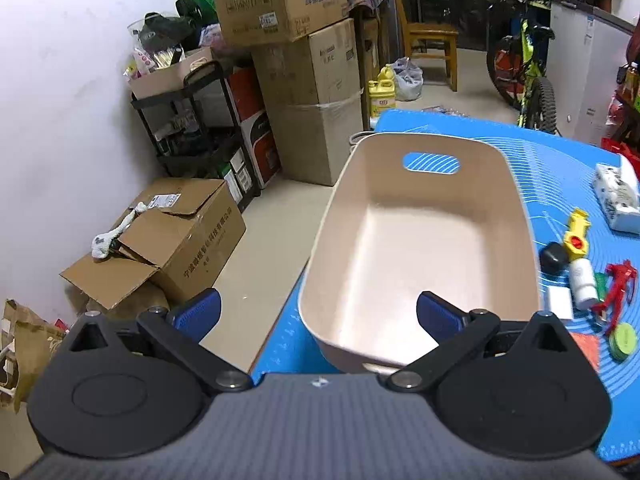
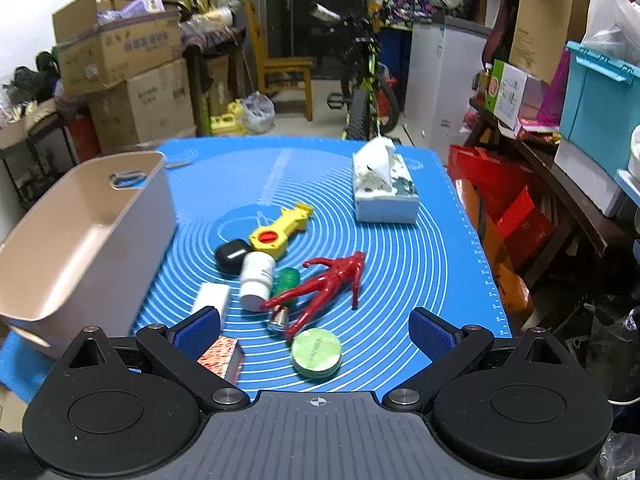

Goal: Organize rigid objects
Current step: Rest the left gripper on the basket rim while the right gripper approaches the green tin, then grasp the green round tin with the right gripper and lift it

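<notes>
Rigid objects, loose lot, on a blue silicone mat with white concentric rings (image 2: 400, 240), centre of the right wrist frame. Listed near to far.

Right gripper (image 2: 316, 328): lower frame, blue-padded jaws spread wide, nothing between them.

Patterned orange-and-white flat box (image 2: 222, 356): just beside the left fingertip, partly hidden by it.

Round green tin with printed lid (image 2: 316, 354): lying flat, lower centre.

Small silver metal cylinder (image 2: 280, 318): touching the red figure's lower limb.

White rectangular block (image 2: 212, 298): left of centre, close to the basket wall.

Red plastic humanoid figure (image 2: 324, 284): lying flat, limbs splayed, overlapping a small green ridged object (image 2: 286, 280).

White pill bottle with label (image 2: 256, 280): on its side, touching the green object.

Black rounded earbud-style case (image 2: 231, 255): just beside the bottle.

Yellow plastic toy with red round centre (image 2: 280, 230): centre frame, beyond the case.

Tissue box, white with dark print (image 2: 386, 192): upper centre, a tissue protruding.

Beige oblong plastic basket with handle cutouts (image 1: 516, 216): fills the centre of the left wrist frame, nothing inside, at the mat's left edge.

Left gripper (image 1: 318, 312): lower frame, jaws wide apart, gripping nothing, above the basket's near rim.
</notes>
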